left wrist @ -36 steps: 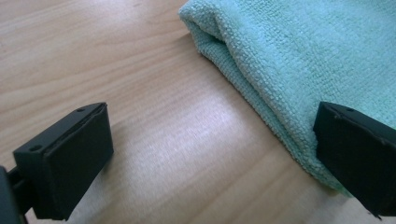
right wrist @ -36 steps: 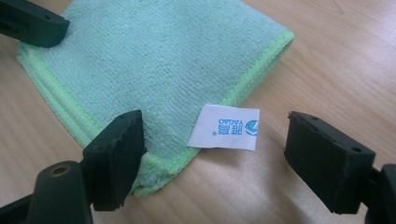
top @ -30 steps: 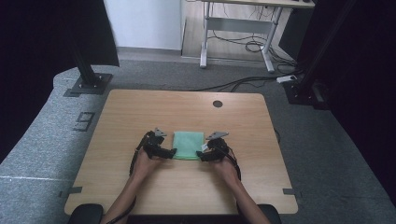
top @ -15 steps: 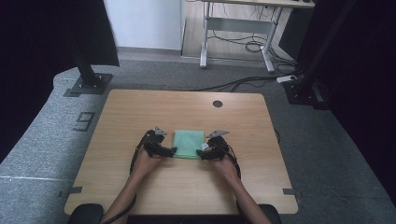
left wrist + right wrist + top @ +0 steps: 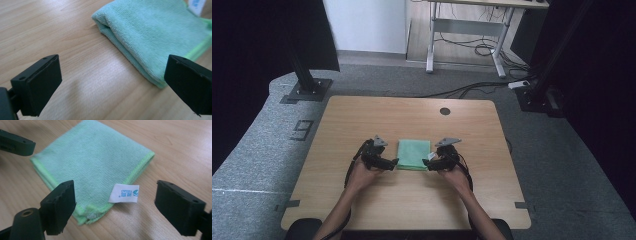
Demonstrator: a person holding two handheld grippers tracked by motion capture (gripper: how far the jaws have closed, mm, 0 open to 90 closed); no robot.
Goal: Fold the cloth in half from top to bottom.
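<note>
A folded green cloth (image 5: 414, 154) lies flat on the wooden table (image 5: 412, 115), near its middle. My left gripper (image 5: 392, 162) sits at the cloth's near left corner, jaws wide open. In the left gripper view the cloth's folded edge (image 5: 150, 40) lies ahead between the open jaws of the left gripper (image 5: 112, 72). My right gripper (image 5: 429, 164) is at the near right corner, also open. In the right gripper view the cloth (image 5: 92, 162) and its white label (image 5: 124, 193) lie between the spread jaws of the right gripper (image 5: 115, 188). Neither gripper holds anything.
A round cable hole (image 5: 445, 111) is in the table's far side. Dark stands (image 5: 307, 85) rise beyond the far left and far right corners. A desk frame and cables (image 5: 472, 45) are on the floor behind. One jaw of the left gripper (image 5: 15, 142) shows beyond the cloth.
</note>
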